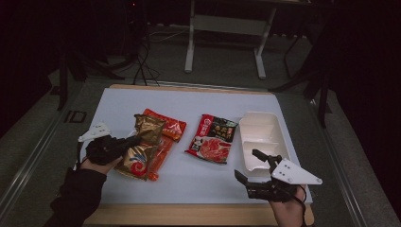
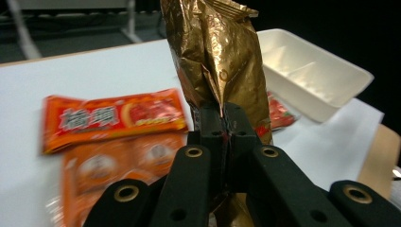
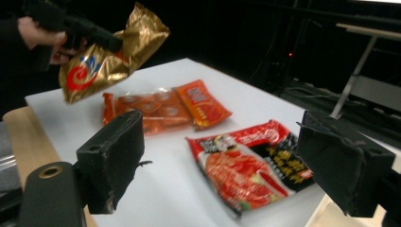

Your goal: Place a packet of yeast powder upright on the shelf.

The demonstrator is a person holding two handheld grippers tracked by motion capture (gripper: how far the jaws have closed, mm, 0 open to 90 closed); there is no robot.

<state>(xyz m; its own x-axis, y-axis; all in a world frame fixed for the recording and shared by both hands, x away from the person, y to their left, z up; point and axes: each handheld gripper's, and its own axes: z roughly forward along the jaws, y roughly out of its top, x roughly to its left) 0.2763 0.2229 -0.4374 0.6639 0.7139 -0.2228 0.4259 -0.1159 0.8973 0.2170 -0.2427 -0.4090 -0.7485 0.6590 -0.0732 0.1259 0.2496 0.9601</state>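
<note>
My left gripper (image 1: 135, 140) (image 2: 222, 124) is shut on a gold foil snack bag (image 1: 142, 151) (image 2: 220, 61) (image 3: 111, 59) and holds it off the table at the left, above the orange packets. Two orange sauce packets (image 1: 166, 132) (image 2: 111, 117) (image 3: 163, 109) lie on the white board under it. A red and black hotpot packet (image 1: 213, 138) (image 3: 248, 165) lies flat at the centre. At the right stands a white divided tray (image 1: 263, 139) (image 2: 314, 75). My right gripper (image 1: 249, 166) (image 3: 222, 165) hovers wide open at the tray's near end, nothing between its jaws.
The white board (image 1: 189, 106) covers a wooden table (image 1: 189, 213). Beyond the far edge stand the white legs of another table (image 1: 224, 38) and cables on a dark floor.
</note>
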